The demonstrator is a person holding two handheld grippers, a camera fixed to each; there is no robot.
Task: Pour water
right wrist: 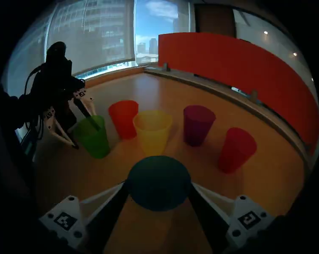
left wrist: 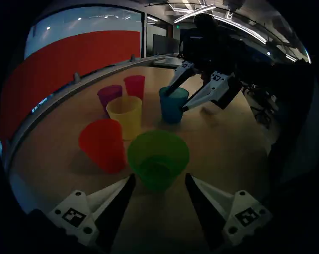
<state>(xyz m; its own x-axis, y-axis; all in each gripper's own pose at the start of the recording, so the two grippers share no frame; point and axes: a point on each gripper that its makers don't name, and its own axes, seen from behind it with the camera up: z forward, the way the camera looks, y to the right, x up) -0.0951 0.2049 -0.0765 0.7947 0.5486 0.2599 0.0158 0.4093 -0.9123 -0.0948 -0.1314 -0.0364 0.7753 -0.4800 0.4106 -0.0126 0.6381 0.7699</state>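
Observation:
A green cup (left wrist: 158,157) stands upright on the wooden table (left wrist: 227,144) between my left gripper's fingers, and the left gripper (left wrist: 159,184) is shut on its lower sides. In the right gripper view that cup (right wrist: 91,136) and the left gripper (right wrist: 82,134) appear at the far left. My right gripper (right wrist: 158,188) is shut on a teal cup (right wrist: 158,182), whose body fills the gap between the fingers. From the left gripper view, the teal cup (left wrist: 173,103) sits across the table with the right gripper (left wrist: 175,100) clamped around it. Whether either cup holds water cannot be seen.
Between the two held cups stand an orange-red cup (left wrist: 102,144), a yellow cup (left wrist: 125,114), a purple cup (left wrist: 110,95) and a red cup (left wrist: 135,86). A red wall panel (right wrist: 244,63) runs behind the table's raised edge. A dark-clothed person (left wrist: 210,38) stands behind the right gripper.

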